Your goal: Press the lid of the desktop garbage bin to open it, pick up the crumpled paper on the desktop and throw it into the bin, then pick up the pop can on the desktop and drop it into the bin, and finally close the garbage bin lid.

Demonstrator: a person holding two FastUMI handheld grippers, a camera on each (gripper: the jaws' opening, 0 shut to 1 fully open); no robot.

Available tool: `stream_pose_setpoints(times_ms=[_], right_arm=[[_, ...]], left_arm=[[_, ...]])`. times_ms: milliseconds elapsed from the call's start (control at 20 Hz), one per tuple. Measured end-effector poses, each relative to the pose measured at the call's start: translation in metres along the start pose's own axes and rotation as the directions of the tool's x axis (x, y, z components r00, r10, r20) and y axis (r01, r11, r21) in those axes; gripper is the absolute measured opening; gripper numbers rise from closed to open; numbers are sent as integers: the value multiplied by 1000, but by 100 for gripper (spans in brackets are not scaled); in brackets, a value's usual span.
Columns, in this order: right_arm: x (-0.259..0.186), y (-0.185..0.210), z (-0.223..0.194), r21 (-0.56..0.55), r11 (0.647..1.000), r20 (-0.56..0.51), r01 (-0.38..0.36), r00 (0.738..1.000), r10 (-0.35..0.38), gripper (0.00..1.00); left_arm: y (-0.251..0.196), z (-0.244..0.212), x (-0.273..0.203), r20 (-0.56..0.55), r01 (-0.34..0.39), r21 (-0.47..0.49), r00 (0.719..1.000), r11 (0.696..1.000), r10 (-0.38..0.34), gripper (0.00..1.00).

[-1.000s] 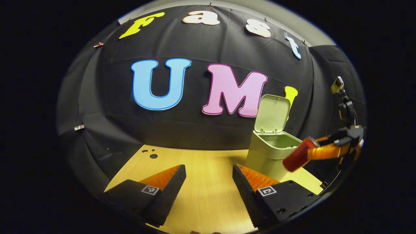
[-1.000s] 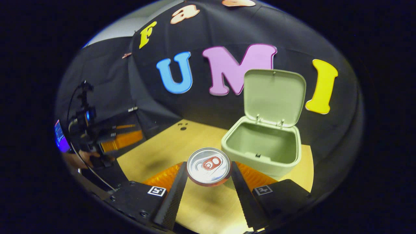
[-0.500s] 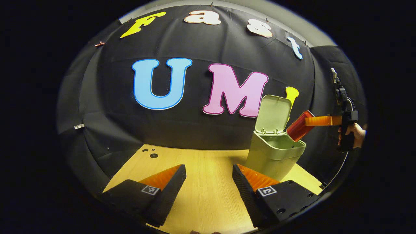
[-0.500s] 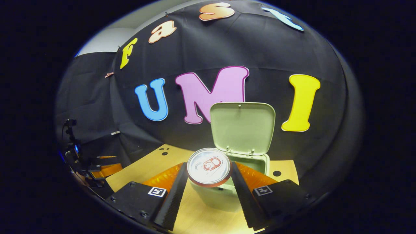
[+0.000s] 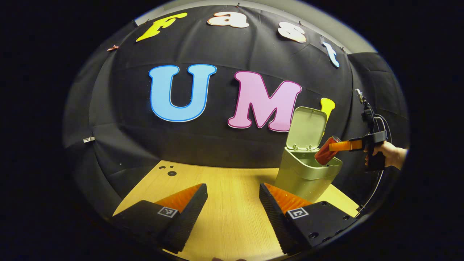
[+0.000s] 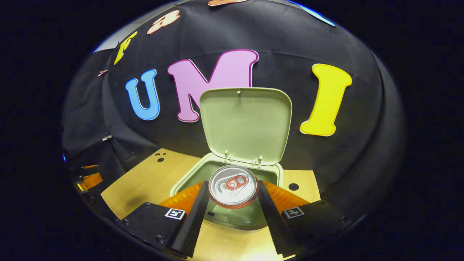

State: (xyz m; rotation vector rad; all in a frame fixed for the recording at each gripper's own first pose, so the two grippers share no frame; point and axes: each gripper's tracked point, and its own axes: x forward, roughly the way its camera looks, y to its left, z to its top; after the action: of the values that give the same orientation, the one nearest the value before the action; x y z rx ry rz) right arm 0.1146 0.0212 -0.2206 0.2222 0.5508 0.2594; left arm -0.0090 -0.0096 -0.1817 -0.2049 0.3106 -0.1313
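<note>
1. Right gripper (image 6: pixel 232 195): both fingers are closed onto the sides of the pop can (image 6: pixel 233 185), gripping it firmly.
2. Pop can: held tilted over the open mouth of the garbage bin (image 6: pixel 188 177), its top end facing the right gripper view. In the left gripper view its lower end dips past the bin rim.
3. Lid (image 6: pixel 245 125): raised upright on its rear hinges.
4. Left gripper (image 5: pixel 233 203): fingers spread wide, holding nothing, above the wooden desktop (image 5: pixel 232 217).
</note>
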Motion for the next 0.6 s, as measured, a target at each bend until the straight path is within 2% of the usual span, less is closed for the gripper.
stream_pose_setpoints(times_ms=[400, 600], right_arm=[[27, -17, -44, 3, 1000, -179, 12, 984, -12, 84], [36, -10, -49, 6, 1000, -198, -5, 980, 6, 84]], left_arm=[[3, -4, 3, -3, -7, -21, 1000, 1000, 7, 94], [1, -4, 4, -10, -5, -12, 1000, 1000, 5, 94]])
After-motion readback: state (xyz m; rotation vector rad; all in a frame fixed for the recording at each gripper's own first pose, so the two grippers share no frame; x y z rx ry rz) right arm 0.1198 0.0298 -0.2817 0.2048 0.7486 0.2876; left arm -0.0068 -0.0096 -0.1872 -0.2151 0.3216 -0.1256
